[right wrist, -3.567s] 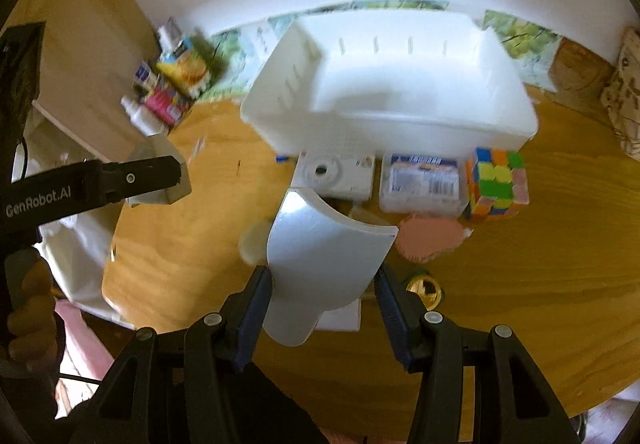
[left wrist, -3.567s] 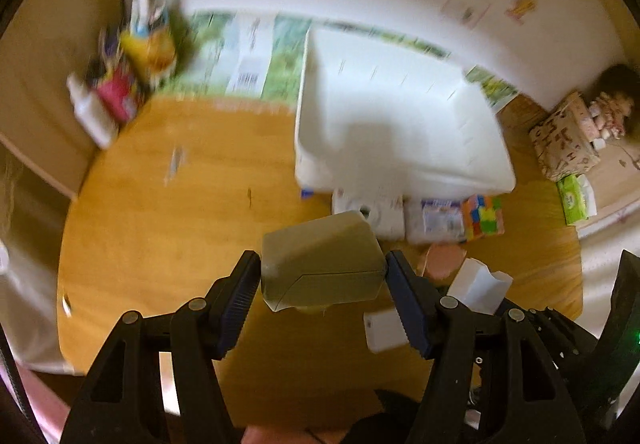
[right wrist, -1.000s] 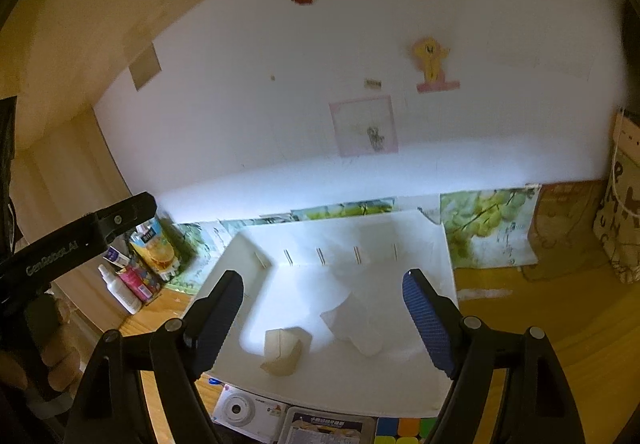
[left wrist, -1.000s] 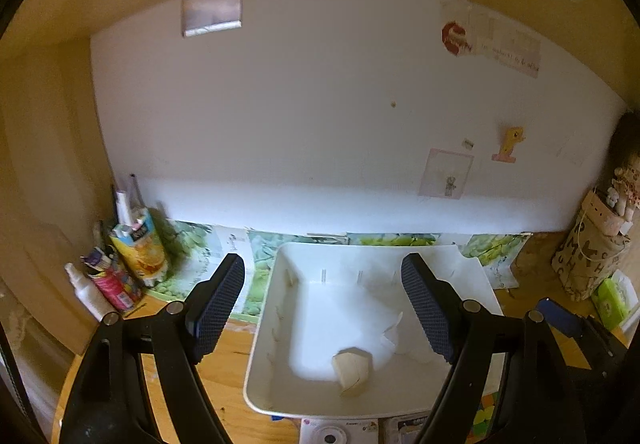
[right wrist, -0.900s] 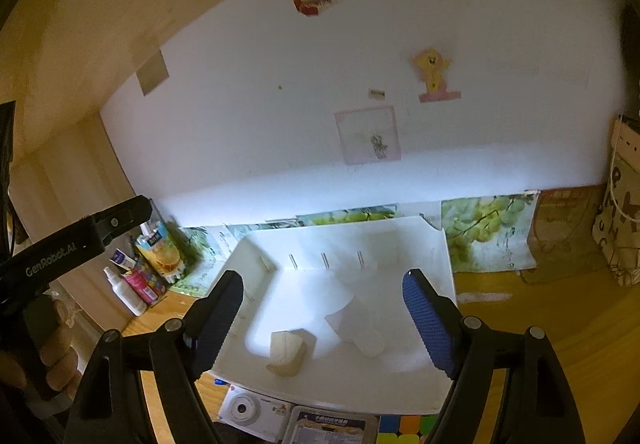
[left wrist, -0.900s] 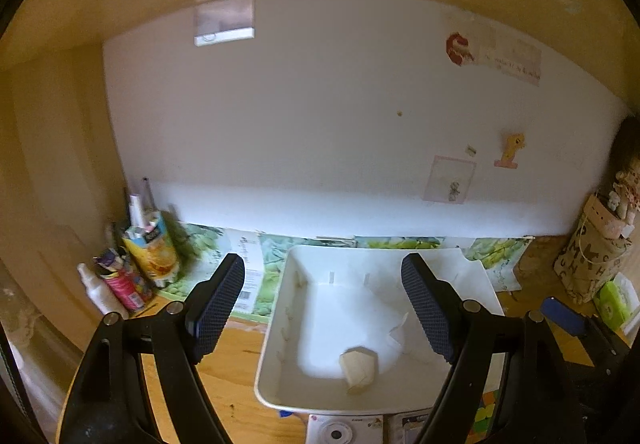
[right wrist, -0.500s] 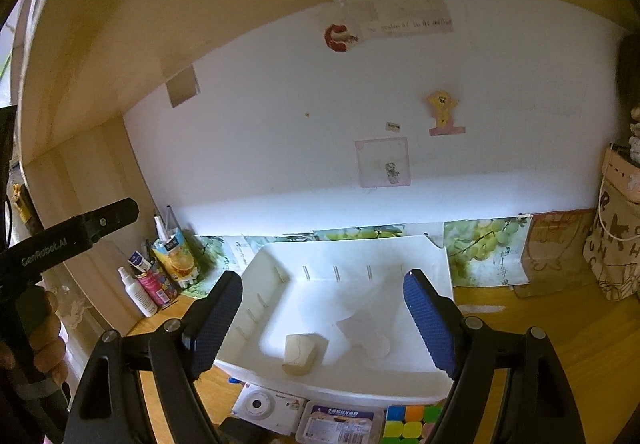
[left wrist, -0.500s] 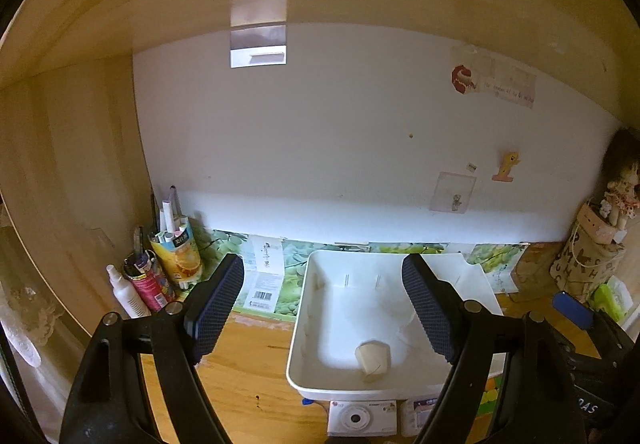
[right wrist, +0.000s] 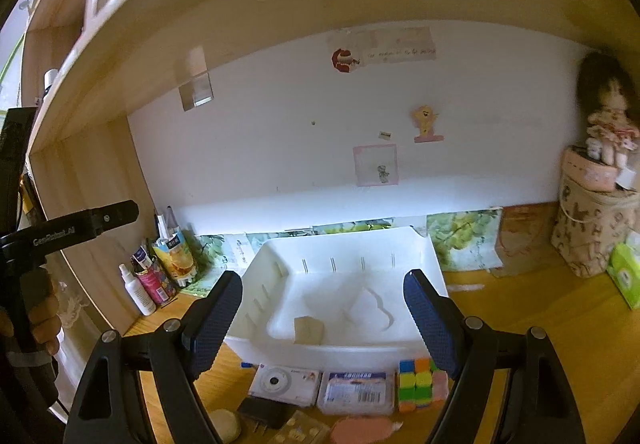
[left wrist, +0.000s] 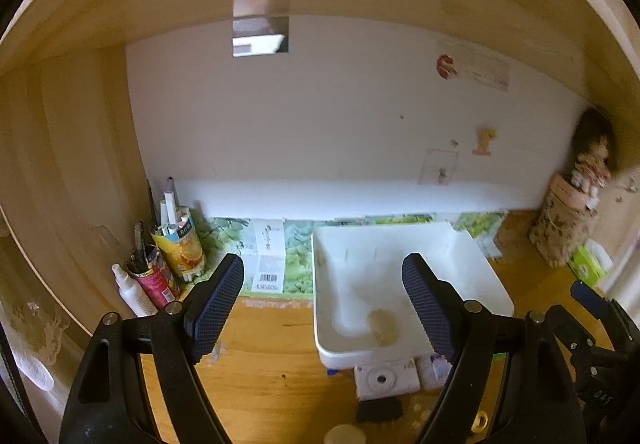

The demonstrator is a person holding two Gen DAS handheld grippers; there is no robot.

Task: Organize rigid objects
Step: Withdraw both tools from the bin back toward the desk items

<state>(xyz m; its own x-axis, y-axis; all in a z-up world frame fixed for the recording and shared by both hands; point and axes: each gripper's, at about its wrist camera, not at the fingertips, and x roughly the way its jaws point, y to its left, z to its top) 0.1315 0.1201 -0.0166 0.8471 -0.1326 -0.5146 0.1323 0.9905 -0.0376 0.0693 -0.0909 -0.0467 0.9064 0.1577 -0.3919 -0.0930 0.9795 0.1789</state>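
Observation:
A white plastic bin (right wrist: 432,264) stands on the wooden desk; it also shows in the left wrist view (left wrist: 484,264). Inside lie a small beige box (right wrist: 308,330) and a curved white piece (right wrist: 372,308); the beige box shows blurred in the left wrist view (left wrist: 382,322). In front of the bin lie a white toy camera (right wrist: 286,384), a clear packet box (right wrist: 354,392) and a colour cube (right wrist: 418,384). My left gripper (left wrist: 324,308) and my right gripper (right wrist: 322,324) are both open, empty and held back above the desk's front.
Bottles and pen cups (left wrist: 168,268) crowd the back left corner. A patterned bag with a doll (right wrist: 596,220) and a green tissue pack (right wrist: 624,276) stand at the right. A black plug (right wrist: 266,416), a beige puck (right wrist: 226,426) and a pink item (right wrist: 360,430) lie near the front.
Both grippers dropped their objects into the bin and opened. Over the last second both have pulled back and away from the bin, so it looks smaller.

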